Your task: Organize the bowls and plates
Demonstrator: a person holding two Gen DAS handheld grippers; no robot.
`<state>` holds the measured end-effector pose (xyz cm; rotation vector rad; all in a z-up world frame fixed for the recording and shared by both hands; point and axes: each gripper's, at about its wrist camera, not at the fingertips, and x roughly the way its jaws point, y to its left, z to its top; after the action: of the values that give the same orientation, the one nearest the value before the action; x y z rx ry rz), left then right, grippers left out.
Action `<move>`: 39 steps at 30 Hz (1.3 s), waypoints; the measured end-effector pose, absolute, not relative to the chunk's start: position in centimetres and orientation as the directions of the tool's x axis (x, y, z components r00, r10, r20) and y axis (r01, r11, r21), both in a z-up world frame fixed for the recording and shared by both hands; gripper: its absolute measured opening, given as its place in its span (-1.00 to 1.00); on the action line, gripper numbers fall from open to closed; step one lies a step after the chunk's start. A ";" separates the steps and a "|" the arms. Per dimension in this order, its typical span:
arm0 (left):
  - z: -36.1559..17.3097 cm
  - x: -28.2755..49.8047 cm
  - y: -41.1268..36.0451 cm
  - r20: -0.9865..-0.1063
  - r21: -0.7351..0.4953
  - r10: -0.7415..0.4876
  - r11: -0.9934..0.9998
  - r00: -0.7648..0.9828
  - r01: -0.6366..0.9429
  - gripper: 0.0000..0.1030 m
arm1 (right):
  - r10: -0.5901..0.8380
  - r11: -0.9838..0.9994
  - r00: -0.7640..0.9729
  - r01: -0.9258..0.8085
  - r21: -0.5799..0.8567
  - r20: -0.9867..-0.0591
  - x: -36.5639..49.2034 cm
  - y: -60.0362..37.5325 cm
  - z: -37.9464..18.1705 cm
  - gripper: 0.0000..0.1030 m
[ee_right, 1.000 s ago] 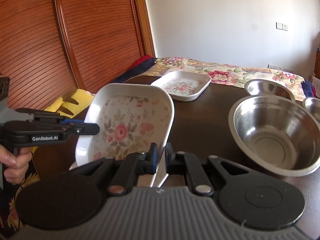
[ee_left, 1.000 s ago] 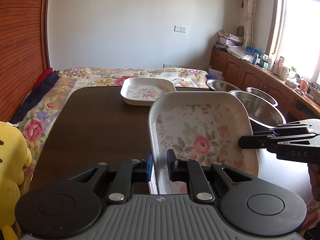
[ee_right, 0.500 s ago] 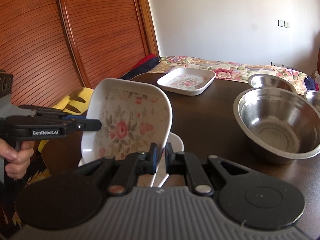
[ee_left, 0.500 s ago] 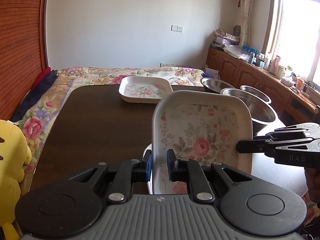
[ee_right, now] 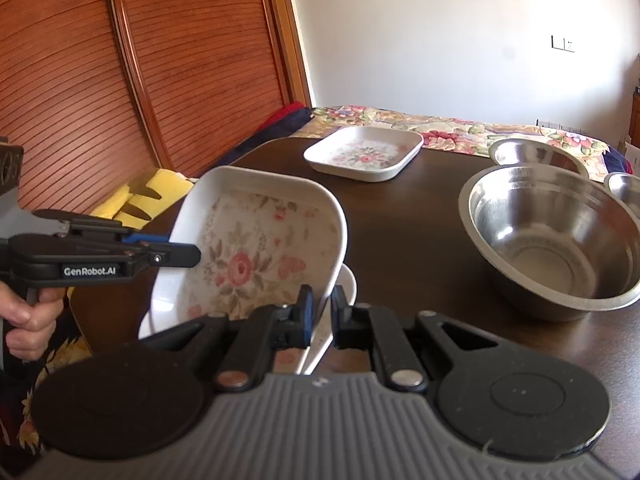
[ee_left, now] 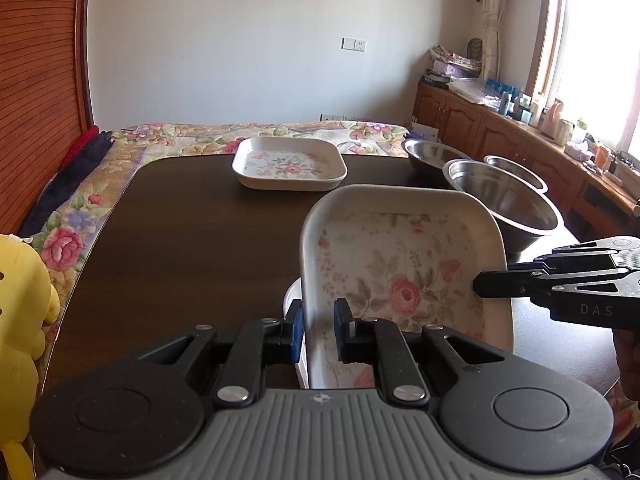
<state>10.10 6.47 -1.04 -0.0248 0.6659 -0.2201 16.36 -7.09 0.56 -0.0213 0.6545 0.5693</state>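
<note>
Both hand-held grippers — left (ee_left: 318,330) marked "GenRobot.AI", right (ee_right: 320,316) seemingly "DAS" — clamp the tilted floral plate's (ee_left: 400,276) rims.

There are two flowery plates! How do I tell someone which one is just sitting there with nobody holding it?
Look at the dark wooden table, then go to its far end by the flowery bedspread. The resting plate lies flat there, left of the shiny metal bowls. Unlike the tilted plate pinched in the jaws of both grippers, nothing touches it.

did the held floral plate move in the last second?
Yes. The held plate tipped up and drew back from the far plate, both tools clamped on it.
</note>
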 end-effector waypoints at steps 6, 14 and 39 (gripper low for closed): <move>-1.2 10.0 6.6 -0.615 -0.097 -0.207 0.978 0.761 0.187 -0.69 | 0.496 0.846 0.642 -0.509 0.159 -0.584 16.4 -7.0 0.2 -0.78; -1.6 10.1 6.8 -0.621 -0.090 -0.194 0.980 0.759 0.176 -0.67 | 0.488 0.849 0.637 -0.506 0.154 -0.596 16.7 -6.9 -0.3 -0.77; -1.3 11.2 7.5 -0.577 -0.074 -0.160 0.987 0.801 0.144 0.25 | 0.462 0.865 0.696 -0.490 0.107 -0.550 17.3 -6.7 1.1 -0.74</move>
<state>11.16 7.52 -1.30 -0.0274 0.6215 -0.1630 17.27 -6.73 1.07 -0.0495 0.5997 0.5313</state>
